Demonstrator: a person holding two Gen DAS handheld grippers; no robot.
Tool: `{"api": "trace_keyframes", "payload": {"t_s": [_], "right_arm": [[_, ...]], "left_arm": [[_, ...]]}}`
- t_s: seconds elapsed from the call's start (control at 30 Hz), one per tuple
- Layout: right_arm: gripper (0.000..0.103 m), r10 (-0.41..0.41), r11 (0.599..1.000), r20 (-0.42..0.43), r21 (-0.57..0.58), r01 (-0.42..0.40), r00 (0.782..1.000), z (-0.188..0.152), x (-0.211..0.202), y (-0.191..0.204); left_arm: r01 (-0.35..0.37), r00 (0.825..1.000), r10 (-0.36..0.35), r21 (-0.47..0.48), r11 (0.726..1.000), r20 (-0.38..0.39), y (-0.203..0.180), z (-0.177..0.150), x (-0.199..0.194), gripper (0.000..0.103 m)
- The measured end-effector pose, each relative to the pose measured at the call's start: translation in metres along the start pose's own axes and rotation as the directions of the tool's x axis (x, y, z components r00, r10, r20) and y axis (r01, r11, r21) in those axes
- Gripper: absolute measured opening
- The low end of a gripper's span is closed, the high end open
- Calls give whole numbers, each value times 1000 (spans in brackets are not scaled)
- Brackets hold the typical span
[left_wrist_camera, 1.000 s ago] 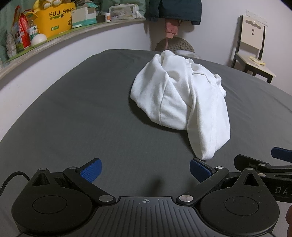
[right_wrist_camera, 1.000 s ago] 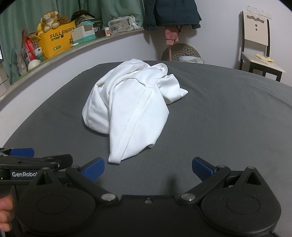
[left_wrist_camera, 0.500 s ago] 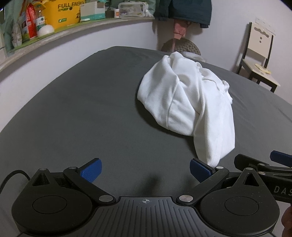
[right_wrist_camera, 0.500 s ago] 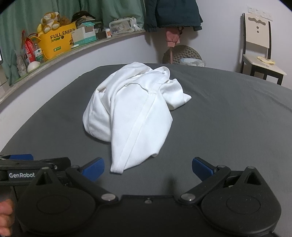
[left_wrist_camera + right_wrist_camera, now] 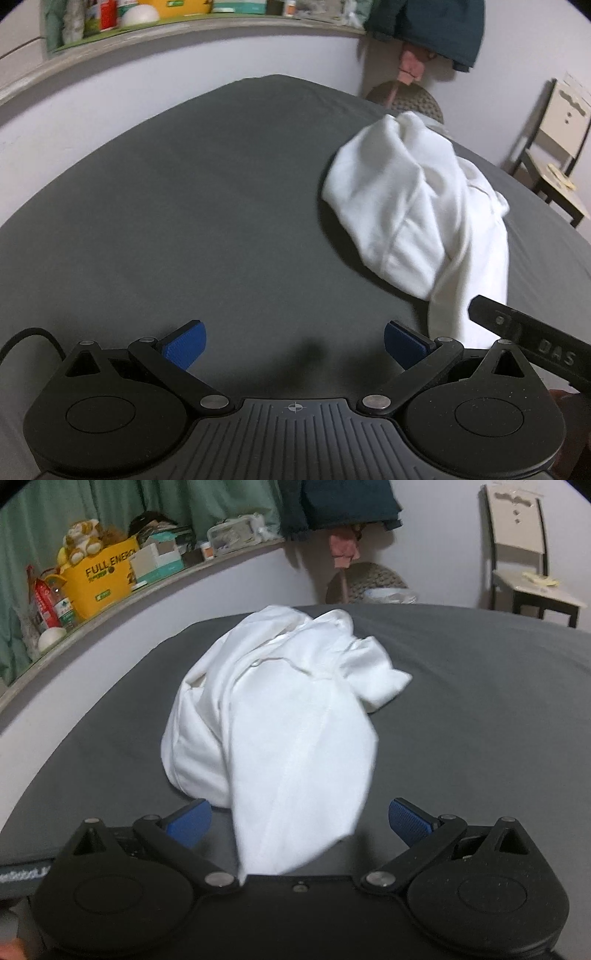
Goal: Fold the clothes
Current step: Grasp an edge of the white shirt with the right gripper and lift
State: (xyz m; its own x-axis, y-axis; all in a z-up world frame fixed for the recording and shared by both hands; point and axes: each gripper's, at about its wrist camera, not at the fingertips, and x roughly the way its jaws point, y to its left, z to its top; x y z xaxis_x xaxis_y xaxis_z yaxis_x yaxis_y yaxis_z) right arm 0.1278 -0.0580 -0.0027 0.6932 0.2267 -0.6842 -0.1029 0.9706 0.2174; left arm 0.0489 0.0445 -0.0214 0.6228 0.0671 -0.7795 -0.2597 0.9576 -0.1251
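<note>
White garment point(image 5: 280, 716) lies crumpled on the grey bed point(image 5: 480, 709), its near end between the right gripper point(image 5: 300, 821) fingers, spread wide. Left gripper point(image 5: 293, 341), wide open and empty, hovers left of it.

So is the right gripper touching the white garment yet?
Cannot tell. In the right wrist view the white garment has its near end between the open right gripper fingers, running under the gripper body, so contact is hidden.

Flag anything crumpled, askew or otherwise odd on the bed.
The white garment lies bunched in a heap on the grey bed instead of flat, one end trailing between the open right tongs. Nothing looks spilled or damaged.
</note>
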Motion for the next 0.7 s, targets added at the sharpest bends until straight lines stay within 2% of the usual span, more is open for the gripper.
{"api": "trace_keyframes", "payload": {"t_s": [0.13, 0.23, 0.3, 0.33, 0.43, 0.5, 0.6, 0.7], "right_arm": [[100, -9, 999, 4, -36, 9, 1000, 8, 18, 15], [77, -38, 996, -13, -81, 37, 999, 11, 32, 27], [19, -93, 989, -28, -117, 89, 995, 12, 40, 34], [12, -112, 987, -20, -117, 109, 994, 11, 39, 33], [9, -85, 995, 84, -45, 89, 993, 7, 13, 14], [9, -144, 989, 169, 7, 145, 975, 5, -16, -7], [8, -267, 956, 257, 189, 223, 929, -1, -66, -55], [8, -425, 880, 327, 367, 301, 844, -17, -122, -107]], "left_arm": [[-55, 998, 56, -51, 997, 10, 7, 3, 8, 103], [-70, 997, 72, -101, 992, 15, 12, 5, 14, 103], [-59, 998, 62, -113, 992, 24, 14, 6, 18, 103], [-50, 998, 53, -112, 992, 30, 14, 6, 20, 103], [-15, 999, 19, -105, 994, 43, 10, 9, 23, 103], [8, 999, -3, -103, 995, 52, 7, 11, 25, 103], [43, 997, -36, -98, 994, 65, 3, 15, 28, 103], [71, 995, -64, -91, 993, 76, -2, 18, 29, 103]]}}
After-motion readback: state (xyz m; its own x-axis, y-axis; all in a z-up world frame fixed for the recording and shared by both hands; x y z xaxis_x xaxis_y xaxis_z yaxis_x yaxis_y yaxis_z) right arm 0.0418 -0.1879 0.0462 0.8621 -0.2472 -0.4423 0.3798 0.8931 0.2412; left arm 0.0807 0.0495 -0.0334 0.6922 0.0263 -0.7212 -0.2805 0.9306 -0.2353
